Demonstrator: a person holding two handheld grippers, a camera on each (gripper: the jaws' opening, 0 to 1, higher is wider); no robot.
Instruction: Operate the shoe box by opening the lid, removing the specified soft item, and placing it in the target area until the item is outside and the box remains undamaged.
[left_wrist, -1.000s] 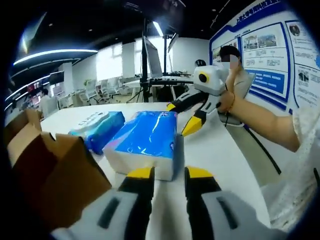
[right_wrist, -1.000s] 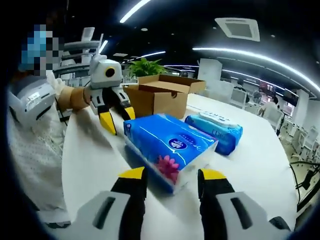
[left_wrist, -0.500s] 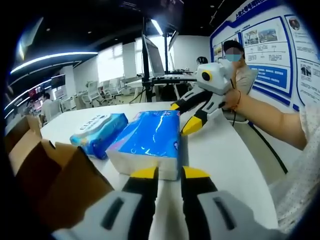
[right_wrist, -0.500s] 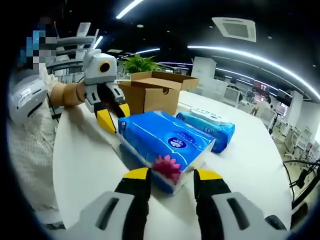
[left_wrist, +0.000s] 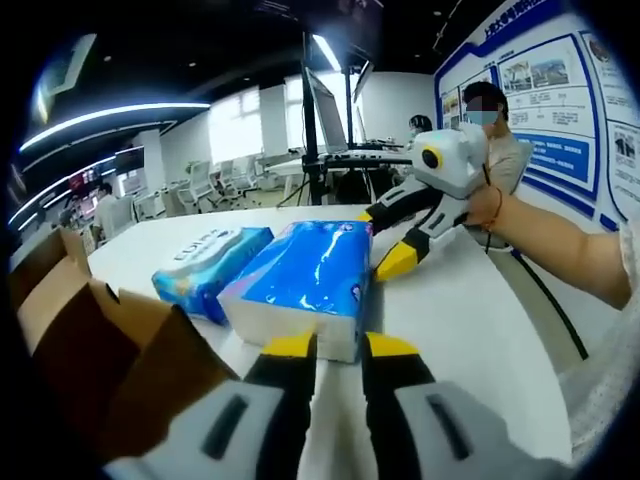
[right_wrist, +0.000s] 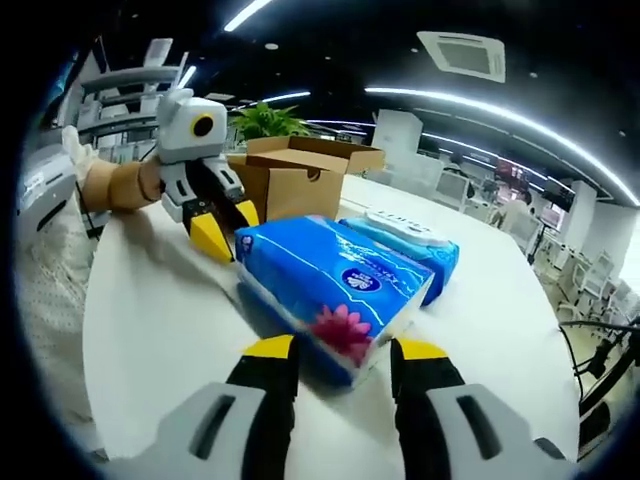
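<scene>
Tissue pack, the blue plastic-wrapped soft brick with a white base (left_wrist: 305, 285), lies flat on the white table (left_wrist: 450, 310), already outside the brown cardboard shoe box (left_wrist: 90, 350), so I judge the removal done and only the letting-go and backing off left.

My left gripper (left_wrist: 338, 346) points at the pack's near end at twelve o'clock; its yellow-tipped jaws stand only a narrow slot apart, just short of the wrapper, with nothing between them. My right gripper (right_wrist: 343, 349) faces the opposite end of the same pack (right_wrist: 335, 285); its jaws are parted wider, either side of the pack's near corner, and I cannot tell whether the tips touch the wrapper. I would call it empty too.

Moving outward, from the left gripper view the right gripper (left_wrist: 400, 235) sits at one o'clock, against the far end of the pack. A second soft pack, blue with a white label flap (left_wrist: 205, 270), lies just beside the tissue pack at ten o'clock. The box stands at eight o'clock, flaps up, no tear or crush that I can see. From the right gripper view the box (right_wrist: 295, 180) is at eleven o'clock, lid flaps spread open.
</scene>
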